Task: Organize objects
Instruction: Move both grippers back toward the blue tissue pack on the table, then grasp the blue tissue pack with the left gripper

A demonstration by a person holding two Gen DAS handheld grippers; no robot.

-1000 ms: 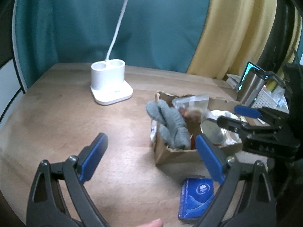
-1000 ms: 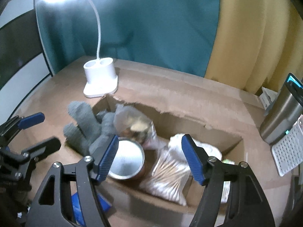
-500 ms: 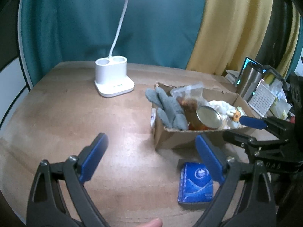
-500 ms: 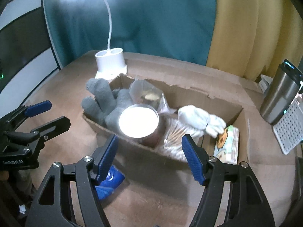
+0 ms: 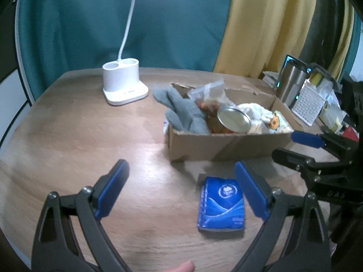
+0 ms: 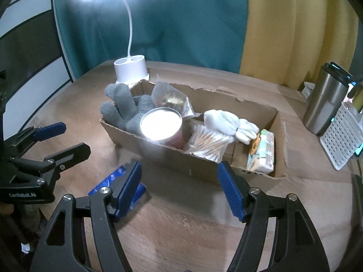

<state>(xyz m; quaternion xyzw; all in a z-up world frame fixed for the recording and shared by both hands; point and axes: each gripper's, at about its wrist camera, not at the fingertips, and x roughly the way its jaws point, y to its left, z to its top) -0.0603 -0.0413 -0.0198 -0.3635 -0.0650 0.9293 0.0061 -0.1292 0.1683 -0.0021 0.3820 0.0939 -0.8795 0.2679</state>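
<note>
A cardboard box (image 5: 226, 145) (image 6: 188, 161) sits on the wooden table. It holds grey gloves (image 5: 183, 111) (image 6: 122, 104), a metal-lidded can (image 5: 234, 120) (image 6: 161, 124), a snack bag (image 6: 170, 97), cotton swabs (image 6: 208, 142), white gloves (image 6: 229, 122) and a tissue pack (image 6: 261, 151). A blue tissue packet (image 5: 221, 206) (image 6: 113, 181) lies on the table in front of the box. My left gripper (image 5: 181, 188) is open and empty, short of the packet. My right gripper (image 6: 180, 190) is open and empty, before the box.
A white desk lamp base (image 5: 123, 86) (image 6: 131, 70) stands behind the box. A steel tumbler (image 5: 291, 81) (image 6: 324, 104) and a white perforated basket (image 5: 308, 104) (image 6: 340, 136) stand at the right. Teal and yellow curtains hang behind the table.
Both grippers have pulled back and away from the box, both still open. The can stays in the box.
</note>
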